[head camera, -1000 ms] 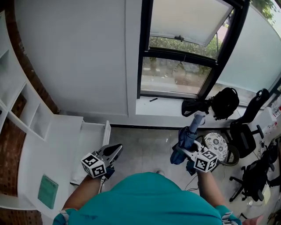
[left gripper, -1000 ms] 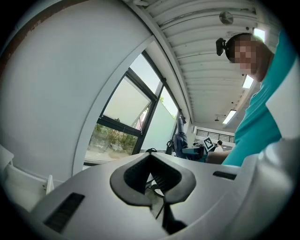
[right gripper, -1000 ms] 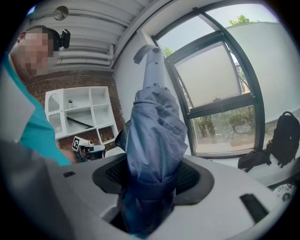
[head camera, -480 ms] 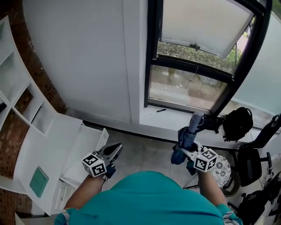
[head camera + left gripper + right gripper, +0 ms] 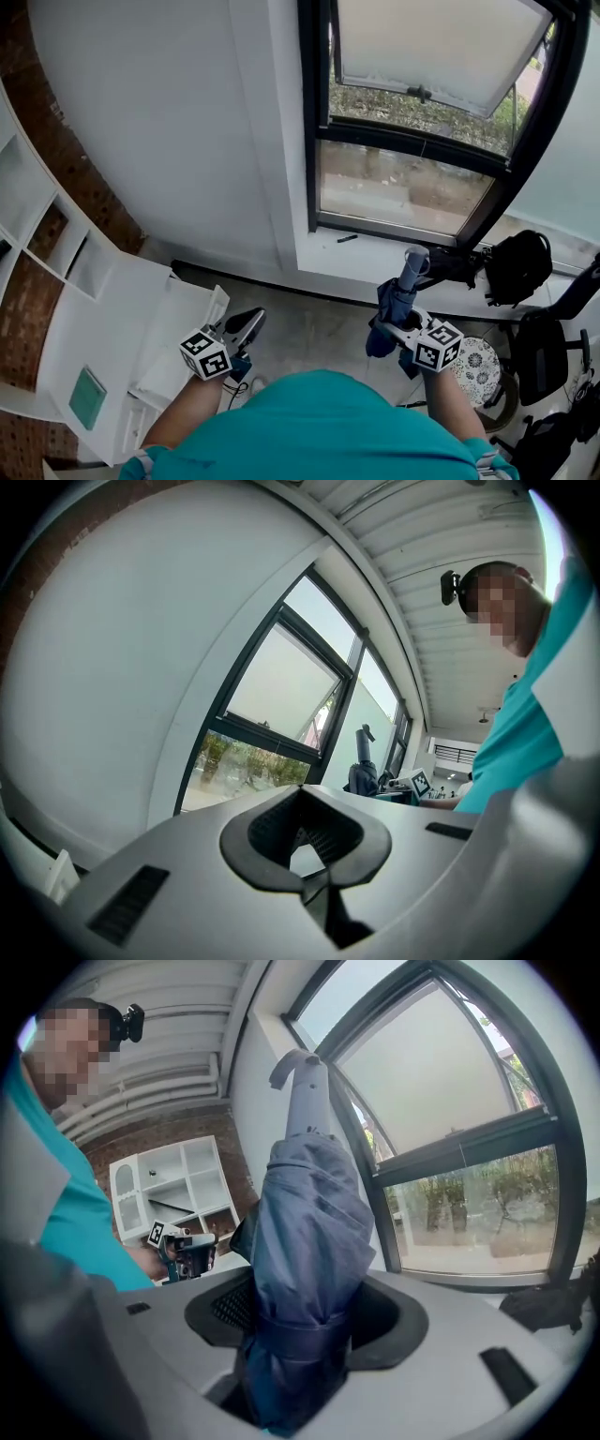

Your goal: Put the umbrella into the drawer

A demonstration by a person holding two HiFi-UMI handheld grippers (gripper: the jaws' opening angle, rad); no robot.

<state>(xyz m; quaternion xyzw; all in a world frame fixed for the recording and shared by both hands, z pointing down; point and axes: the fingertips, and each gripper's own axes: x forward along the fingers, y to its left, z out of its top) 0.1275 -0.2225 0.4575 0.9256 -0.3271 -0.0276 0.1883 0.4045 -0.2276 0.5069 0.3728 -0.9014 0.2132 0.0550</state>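
Note:
A folded blue umbrella [image 5: 392, 307] with a pale grey handle [image 5: 411, 263] stands upright in my right gripper [image 5: 397, 328], which is shut on its lower part. In the right gripper view the umbrella [image 5: 306, 1232] fills the space between the jaws and rises toward the window. My left gripper [image 5: 242, 328] hangs at the lower left, shut and with nothing in it; its pads meet in the left gripper view [image 5: 305, 847]. The white drawer [image 5: 176, 330] stands pulled out from the low cabinet, just left of the left gripper. The umbrella [image 5: 362, 767] shows far off in the left gripper view.
A white shelf unit [image 5: 37, 234] lines the left wall against brick. On the cabinet top lies a green book [image 5: 86, 397]. Ahead is a window with a sill [image 5: 375, 258]. At the right are a black bag [image 5: 518, 267], a patterned stool [image 5: 475, 362] and office chairs.
The head view has swung left and closer to the cabinet, so the chairs slid out at the right. Both grippers kept their places in the view; the umbrella stays in the right one.

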